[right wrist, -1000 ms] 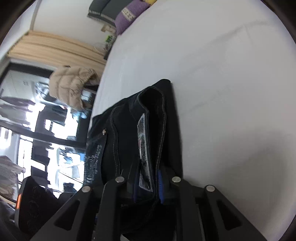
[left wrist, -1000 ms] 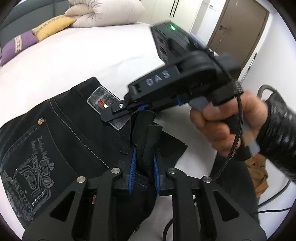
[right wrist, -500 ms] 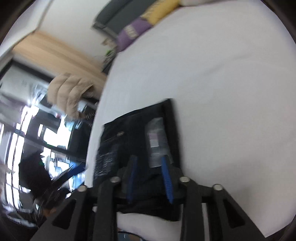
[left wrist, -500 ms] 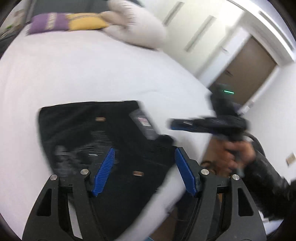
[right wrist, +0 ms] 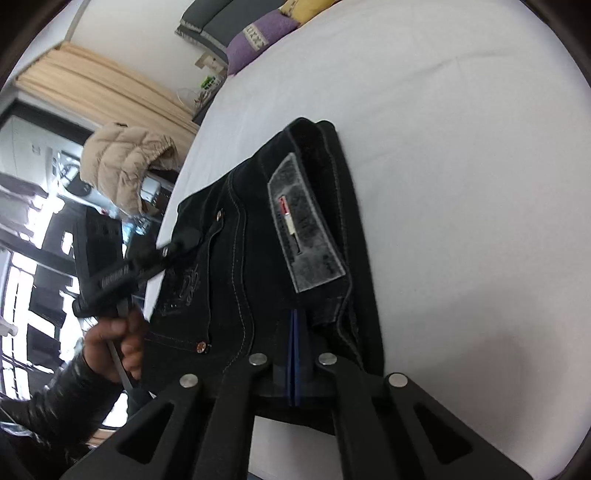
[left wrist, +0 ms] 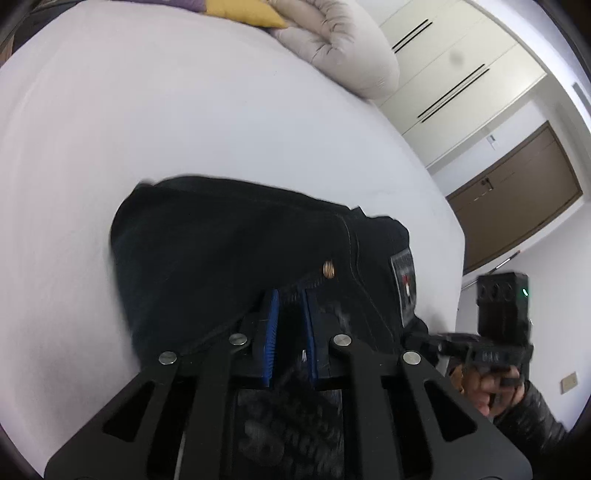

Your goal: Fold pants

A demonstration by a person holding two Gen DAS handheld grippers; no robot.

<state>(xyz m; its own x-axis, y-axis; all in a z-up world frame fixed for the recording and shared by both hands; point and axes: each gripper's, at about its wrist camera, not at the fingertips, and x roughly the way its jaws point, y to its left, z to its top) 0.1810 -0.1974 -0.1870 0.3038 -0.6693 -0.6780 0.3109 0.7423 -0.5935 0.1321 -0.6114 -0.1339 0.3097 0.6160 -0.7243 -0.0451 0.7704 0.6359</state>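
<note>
Black pants (left wrist: pixel 221 251) lie folded on the white bed (left wrist: pixel 184 110), their grey label patch (right wrist: pixel 306 236) facing up near the right edge. My left gripper (left wrist: pixel 290 314) is closing at the pants' near left edge beside a copper rivet (left wrist: pixel 328 268). Its blue pads stand a narrow gap apart with dark cloth between them. The right wrist view shows it from the side (right wrist: pixel 186 236), reaching in over that edge. My right gripper (right wrist: pixel 293 332) is shut, pads together with nothing between them, over the waistband end (right wrist: pixel 332 332). In the left wrist view its tip (left wrist: pixel 421 338) is at the pants' right end.
A rolled pale duvet (left wrist: pixel 343 40) and yellow and purple pillows (right wrist: pixel 258 33) lie at the head of the bed. A brown door (left wrist: pixel 517 192) and white wardrobe stand beyond the bed. A beige puffer jacket (right wrist: pixel 122 162) hangs by the curtained window.
Both grippers let go of the raised cloth, and the pants now lie flat. The left gripper opened wide, swung across to the pants' other edge and closed again. The right gripper shut.
</note>
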